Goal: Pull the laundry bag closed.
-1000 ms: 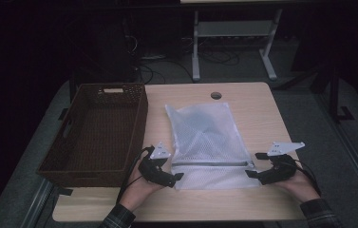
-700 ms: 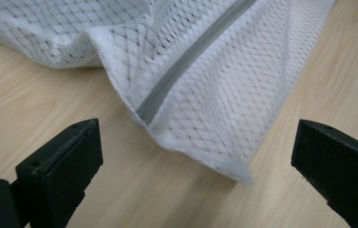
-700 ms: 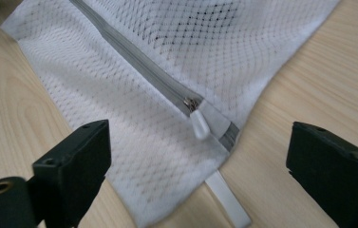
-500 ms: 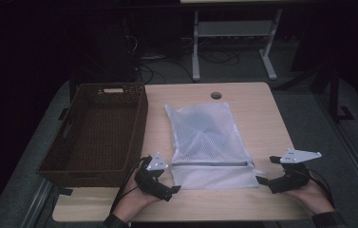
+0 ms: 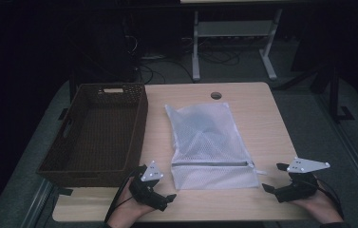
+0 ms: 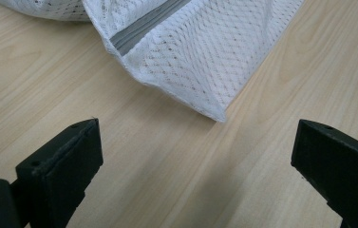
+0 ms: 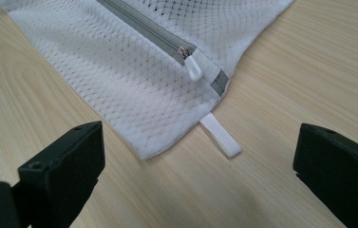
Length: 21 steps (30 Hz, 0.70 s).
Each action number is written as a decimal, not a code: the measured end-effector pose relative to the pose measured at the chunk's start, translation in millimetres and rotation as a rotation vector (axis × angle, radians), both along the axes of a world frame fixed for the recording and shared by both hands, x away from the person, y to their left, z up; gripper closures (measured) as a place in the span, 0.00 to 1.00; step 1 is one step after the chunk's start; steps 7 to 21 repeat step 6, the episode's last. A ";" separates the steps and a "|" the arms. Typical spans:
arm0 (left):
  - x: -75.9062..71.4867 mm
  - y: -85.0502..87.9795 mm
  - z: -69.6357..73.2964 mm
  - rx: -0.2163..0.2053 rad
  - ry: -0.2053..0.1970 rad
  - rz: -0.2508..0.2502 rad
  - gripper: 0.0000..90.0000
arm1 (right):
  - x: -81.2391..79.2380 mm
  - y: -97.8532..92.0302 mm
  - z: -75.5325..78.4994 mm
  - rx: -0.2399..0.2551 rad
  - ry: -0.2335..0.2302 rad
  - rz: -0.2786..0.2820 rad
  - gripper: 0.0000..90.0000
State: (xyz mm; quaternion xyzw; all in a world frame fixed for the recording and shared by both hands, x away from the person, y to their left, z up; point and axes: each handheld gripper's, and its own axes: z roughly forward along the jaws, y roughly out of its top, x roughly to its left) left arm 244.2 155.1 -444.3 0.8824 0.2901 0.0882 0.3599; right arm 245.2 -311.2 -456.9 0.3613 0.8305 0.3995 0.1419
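Dim and grainy in the high view, with the surroundings sunk in near-black and only the table moderately lit from above. Bright and even in both gripper views (soft, with no glare). Sharp on the white mesh bag and the wood grain; slightly soft on the near black jaws. Faint, diffuse shadows under the bag's edges.

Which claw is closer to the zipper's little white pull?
The right claw: the zipper pull sits at the mesh laundry bag's corner facing it.
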 end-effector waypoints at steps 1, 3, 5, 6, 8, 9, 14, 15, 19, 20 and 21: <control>0.2 -0.2 -0.2 -0.002 0.000 0.001 0.03 | 0.4 0.5 0.0 0.001 -0.001 0.003 0.03; 0.2 -0.6 -0.9 0.003 0.001 -0.001 0.03 | 0.5 2.0 -0.1 0.001 -0.001 0.009 0.03; 0.4 -0.7 -1.1 0.004 0.002 -0.001 0.03 | 0.5 2.4 -0.4 -0.003 -0.001 0.014 0.03; 0.5 -0.8 -1.1 0.004 0.001 -0.001 0.03 | 0.7 2.3 -0.5 -0.001 -0.002 0.015 0.03; 0.5 -0.8 -1.1 0.004 0.001 -0.001 0.03 | 0.7 2.3 -0.5 -0.001 -0.002 0.015 0.03; 0.5 -0.8 -1.1 0.004 0.001 -0.001 0.03 | 0.7 2.3 -0.5 -0.001 -0.002 0.015 0.03; 0.5 -0.8 -1.1 0.004 0.001 -0.001 0.03 | 0.7 2.3 -0.5 -0.001 -0.002 0.015 0.03; 0.5 -0.8 -1.1 0.004 0.001 -0.001 0.03 | 0.7 2.3 -0.5 -0.001 -0.002 0.015 0.03; 0.5 -0.8 -1.1 0.004 0.001 -0.001 0.03 | 0.7 2.3 -0.5 -0.001 -0.002 0.015 0.03; 0.5 -0.8 -1.1 0.004 0.001 -0.001 0.03 | 0.7 2.3 -0.5 -0.001 -0.002 0.015 0.03; 0.5 -0.8 -1.1 0.004 0.001 -0.001 0.03 | 0.7 2.3 -0.5 -0.001 -0.002 0.015 0.03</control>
